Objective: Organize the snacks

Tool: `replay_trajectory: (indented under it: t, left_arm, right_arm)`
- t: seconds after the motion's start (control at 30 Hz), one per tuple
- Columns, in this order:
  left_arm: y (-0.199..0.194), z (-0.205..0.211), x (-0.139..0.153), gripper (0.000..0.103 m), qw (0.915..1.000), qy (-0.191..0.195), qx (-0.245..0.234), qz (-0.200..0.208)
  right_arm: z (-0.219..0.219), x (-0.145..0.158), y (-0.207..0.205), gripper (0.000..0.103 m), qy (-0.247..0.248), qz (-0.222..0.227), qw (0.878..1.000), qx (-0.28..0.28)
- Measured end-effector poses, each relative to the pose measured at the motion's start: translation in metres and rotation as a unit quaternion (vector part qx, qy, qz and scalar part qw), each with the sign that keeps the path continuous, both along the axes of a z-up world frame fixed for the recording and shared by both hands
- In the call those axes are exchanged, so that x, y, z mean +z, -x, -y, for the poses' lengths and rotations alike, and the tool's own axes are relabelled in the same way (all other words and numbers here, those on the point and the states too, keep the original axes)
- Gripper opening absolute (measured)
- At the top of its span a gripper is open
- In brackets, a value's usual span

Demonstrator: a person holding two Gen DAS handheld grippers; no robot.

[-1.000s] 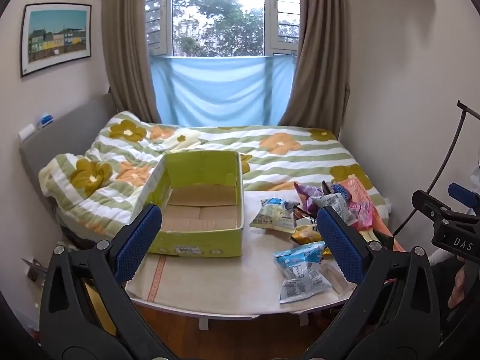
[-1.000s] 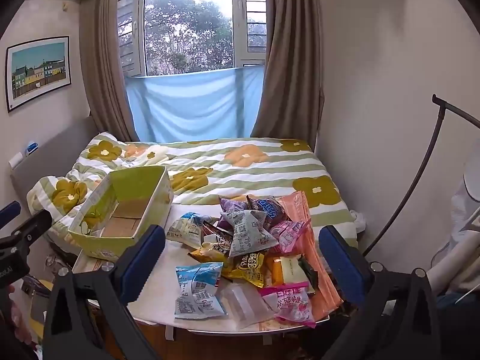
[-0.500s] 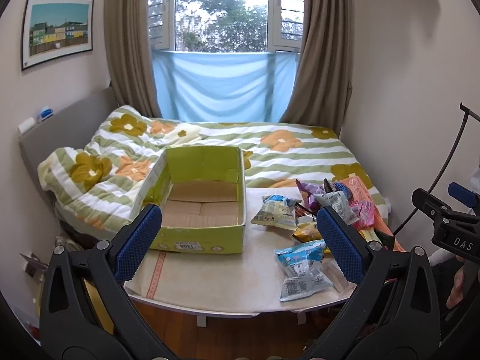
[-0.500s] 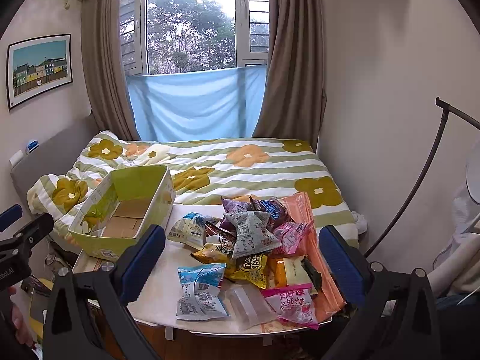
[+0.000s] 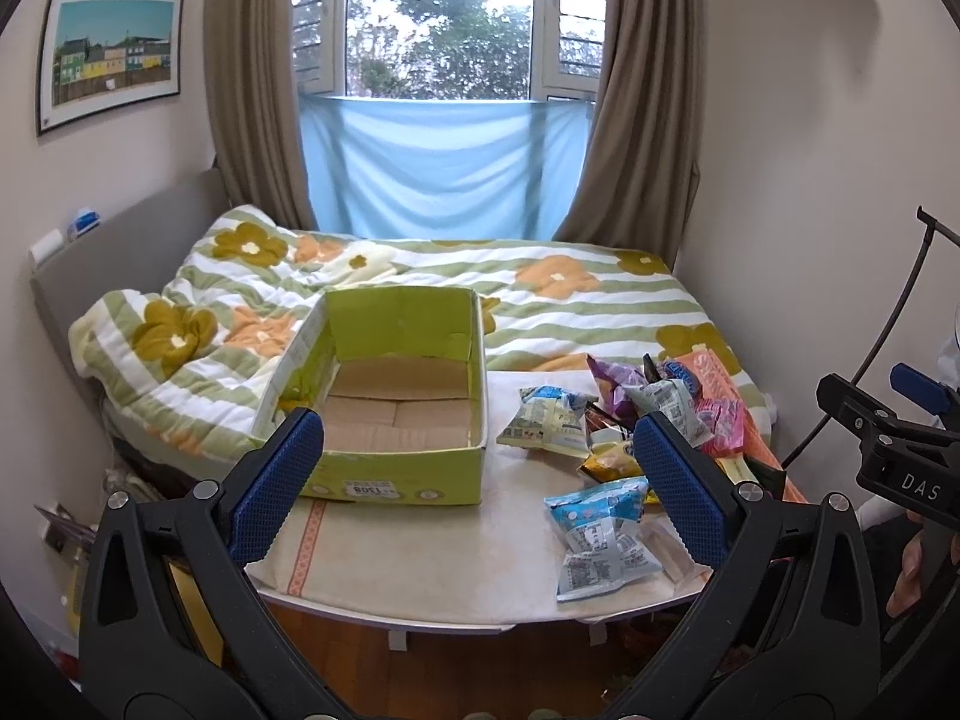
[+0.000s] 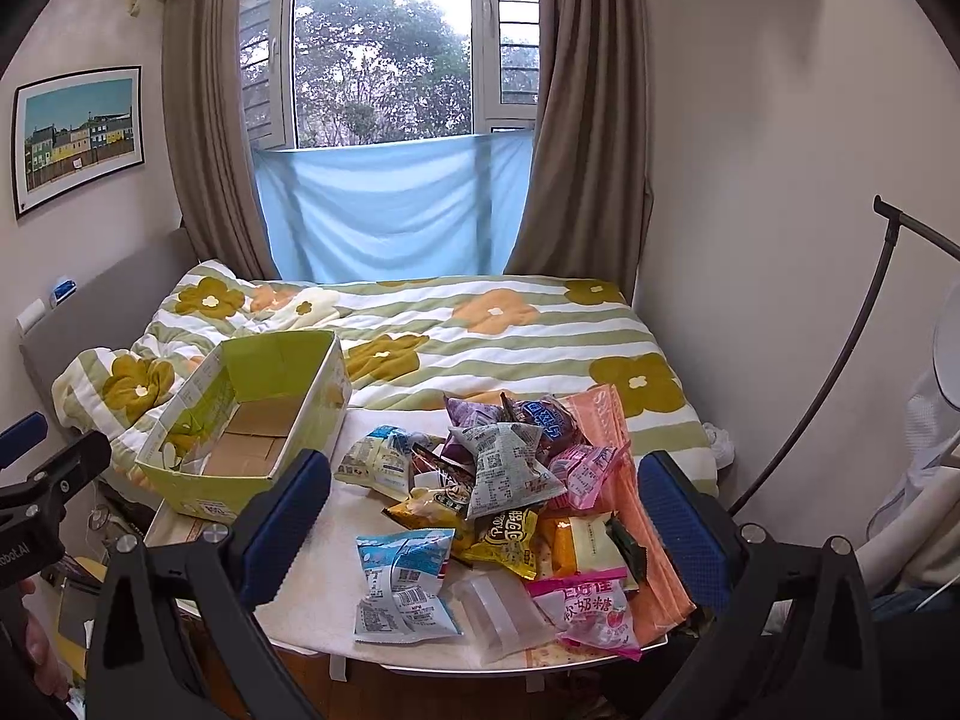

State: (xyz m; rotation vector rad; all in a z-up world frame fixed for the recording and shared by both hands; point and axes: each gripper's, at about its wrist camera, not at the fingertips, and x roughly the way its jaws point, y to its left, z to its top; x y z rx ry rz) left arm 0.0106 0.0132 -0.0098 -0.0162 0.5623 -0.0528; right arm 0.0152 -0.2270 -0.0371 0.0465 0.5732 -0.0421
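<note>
Your left tongs (image 5: 480, 480) hang spread wide, holding nothing, above the desk (image 5: 432, 564). The green box (image 5: 390, 414) sits at its left end, with no packets visible inside. The snack pile (image 6: 510, 480) lies to its right, before your right tongs (image 6: 483, 516), likewise spread wide and holding nothing.

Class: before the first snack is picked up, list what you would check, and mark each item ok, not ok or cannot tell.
1. Green box open-topped and holding no snacks: ok.
2. Left tongs open, holding nothing: ok.
3. Right tongs open, holding nothing: ok.
4. Blue-and-white packet lies apart from the snack pile, easy to grip: ok.
5. Table bare between packet and box: ok.
6. Box big enough for every snack: cannot tell.
</note>
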Motion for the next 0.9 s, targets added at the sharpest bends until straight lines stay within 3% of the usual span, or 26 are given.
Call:
replay_trajectory:
  t: [0.9]
  left_arm:
    - [-0.0049,-0.0006,-0.0036,0.103,1.0000,0.002,-0.003,-0.004]
  right_arm:
    - [-0.0040,-0.0001,-0.0017,0.102,0.001,-0.001,1.000,0.000]
